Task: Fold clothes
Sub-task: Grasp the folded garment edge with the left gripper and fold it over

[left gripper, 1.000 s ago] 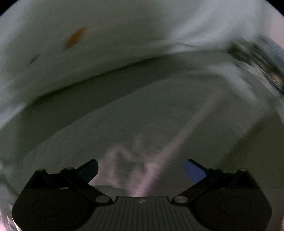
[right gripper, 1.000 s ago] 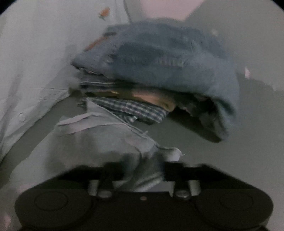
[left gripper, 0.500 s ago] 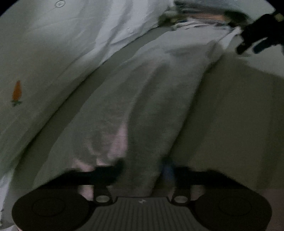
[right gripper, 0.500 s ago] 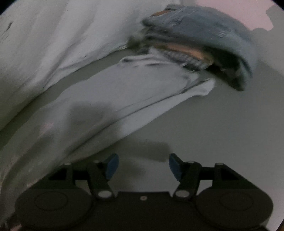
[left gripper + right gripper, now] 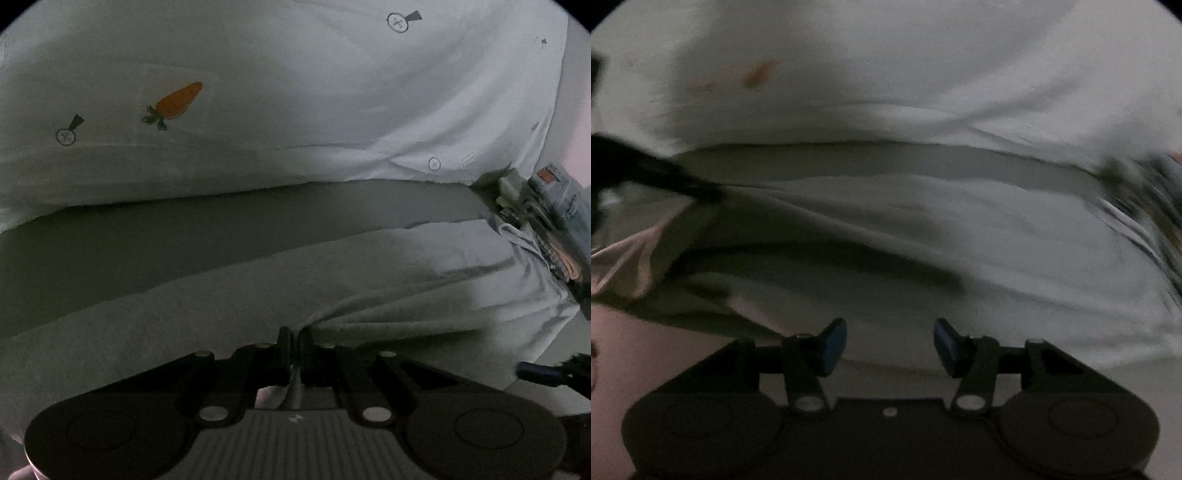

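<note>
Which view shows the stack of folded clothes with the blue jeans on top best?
The left wrist view: the stack of folded clothes sits sharp at the right edge, jeans label readable. The right wrist view shows it only as a motion-blurred smear at its right edge.

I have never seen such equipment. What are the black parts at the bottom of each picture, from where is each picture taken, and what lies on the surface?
There is no robot here. A person holds a two-finger tool in each hand, and a wide-angle camera on each tool looks forward along its fingers. The black parts are these tools.

In the left tool's picture, the left gripper is shut on the edge of a light grey garment spread on the grey surface.

In the right tool's picture, which is blurred, the right gripper holds nothing; its jaws are closing, with its blue pads still apart, near the same garment.

Behind lies white bedding printed with a carrot. On the right is a pile of folded clothes, jeans on top.
</note>
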{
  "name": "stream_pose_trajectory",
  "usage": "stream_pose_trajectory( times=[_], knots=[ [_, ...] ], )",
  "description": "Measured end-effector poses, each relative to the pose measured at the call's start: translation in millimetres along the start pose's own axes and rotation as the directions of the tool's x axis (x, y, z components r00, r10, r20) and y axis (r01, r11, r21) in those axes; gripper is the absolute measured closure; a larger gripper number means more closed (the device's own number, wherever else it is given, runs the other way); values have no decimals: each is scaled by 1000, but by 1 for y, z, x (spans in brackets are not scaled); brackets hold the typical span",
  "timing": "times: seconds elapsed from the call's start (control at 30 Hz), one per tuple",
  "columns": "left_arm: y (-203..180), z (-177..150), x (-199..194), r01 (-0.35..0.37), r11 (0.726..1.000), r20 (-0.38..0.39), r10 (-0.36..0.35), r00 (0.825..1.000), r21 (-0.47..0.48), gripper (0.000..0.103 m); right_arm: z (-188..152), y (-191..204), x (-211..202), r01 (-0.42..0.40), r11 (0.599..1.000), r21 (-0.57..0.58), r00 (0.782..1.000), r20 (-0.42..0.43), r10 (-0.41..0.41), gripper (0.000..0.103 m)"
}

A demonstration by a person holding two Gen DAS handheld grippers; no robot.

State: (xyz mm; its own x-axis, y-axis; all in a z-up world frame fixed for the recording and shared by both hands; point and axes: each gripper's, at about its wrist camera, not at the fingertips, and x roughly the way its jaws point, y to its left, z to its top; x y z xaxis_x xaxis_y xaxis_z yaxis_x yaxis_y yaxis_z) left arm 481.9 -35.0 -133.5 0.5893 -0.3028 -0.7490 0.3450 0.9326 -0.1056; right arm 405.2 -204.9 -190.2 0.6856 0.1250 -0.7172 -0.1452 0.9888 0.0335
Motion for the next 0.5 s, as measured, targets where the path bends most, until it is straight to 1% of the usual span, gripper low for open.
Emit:
stream_pose_trajectory(
  times=[0.03, 0.1, 0.17, 0.23, 0.27, 0.3, 0.33, 0.37, 0.4, 0.43, 0.47, 0.5],
  knots=[
    [2, 0, -1, 7, 1000, -4, -7, 1000, -11, 98, 5, 7, 3, -46, 999, -25, 999, 7, 46, 49],
    [5, -2, -4, 21, 999, -11, -21, 1000, -34, 98, 13, 25, 12, -154, 983, -104, 988, -15, 153, 46],
    [9, -4, -6, 36, 998, -15, -37, 999, -60, 98, 16, 46, 21, -210, 958, -193, 978, -27, 209, 44],
    [12, -6, -1, 48, 996, -16, -49, 999, -82, 98, 17, 68, 32, -249, 924, -289, 968, -52, 244, 43],
    [13, -7, -3, 54, 994, -14, -56, 998, -90, 98, 15, 80, 38, -250, 903, -350, 968, -59, 245, 43],
    [12, -9, -5, 61, 994, -12, -62, 998, -95, 98, 12, 93, 45, -235, 875, -423, 971, -57, 233, 46],
    [13, -10, -9, 68, 993, -11, -69, 998, -99, 98, 8, 103, 53, -223, 843, -490, 973, -54, 226, 63],
    [14, -11, -13, 74, 992, -11, -76, 997, -98, 98, 4, 112, 60, -221, 813, -538, 974, -72, 217, 77],
    [13, -12, -17, 81, 992, -10, -82, 997, -92, 98, 2, 114, 61, -240, 804, -544, 968, -69, 242, 94],
    [11, -14, -22, 91, 992, -6, -92, 996, -83, 98, 4, 114, 59, -254, 807, -533, 966, -94, 242, 99],
    [11, -16, -29, 108, 991, -4, -109, 994, -75, 98, 5, 114, 58, -268, 810, -521, 963, -118, 242, 100],
    [11, -19, -34, 126, 990, -5, -126, 992, -67, 98, 3, 112, 51, -273, 804, -529, 962, -120, 247, 100]
  ],
)
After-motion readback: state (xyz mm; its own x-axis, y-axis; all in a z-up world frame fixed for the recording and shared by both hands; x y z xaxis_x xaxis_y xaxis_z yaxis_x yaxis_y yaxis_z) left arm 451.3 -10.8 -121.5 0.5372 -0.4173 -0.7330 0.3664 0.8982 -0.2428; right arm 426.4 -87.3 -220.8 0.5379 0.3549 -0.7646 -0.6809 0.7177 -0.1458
